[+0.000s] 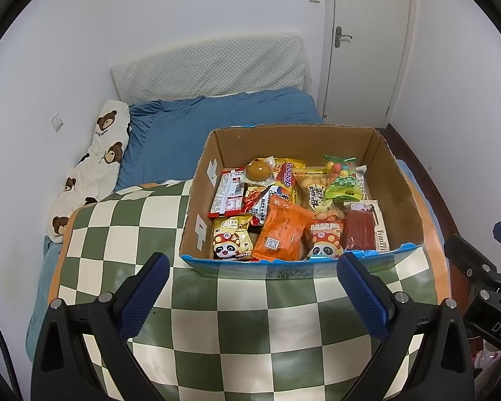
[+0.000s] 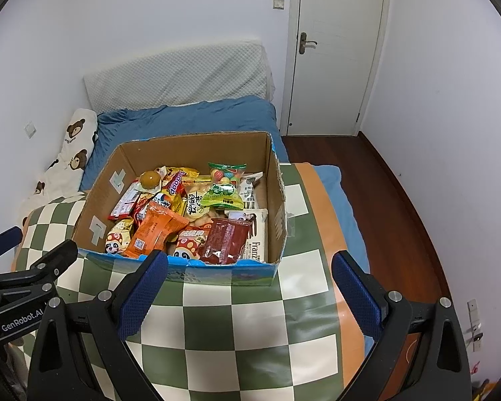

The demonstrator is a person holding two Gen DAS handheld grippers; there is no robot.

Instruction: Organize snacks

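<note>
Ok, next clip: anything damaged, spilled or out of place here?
Nothing spilled. The cardboard box has ragged, torn rims where flaps were ripped off, and the snack packets lie jumbled inside it. Both tools, left and right, hang open, holding nothing.

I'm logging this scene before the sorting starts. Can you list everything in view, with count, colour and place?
cardboard box: one, brown with blue outer print, open, on the checkered cloth
snack packets: a jumbled pile, too overlapped to count, mostly orange, red, yellow and green, inside the box
checkered cloth: one, green and cream with orange border, under the box
blue bedding: one, behind the box
bear-print pillow: one, white with brown bears, by the left wall
white padded board: one, leaning on the back wall
door: one, white, shut, back right
wood floor: dark brown, right side
left gripper: black, blue fingers, open, empty
right gripper: same, open, empty
</note>
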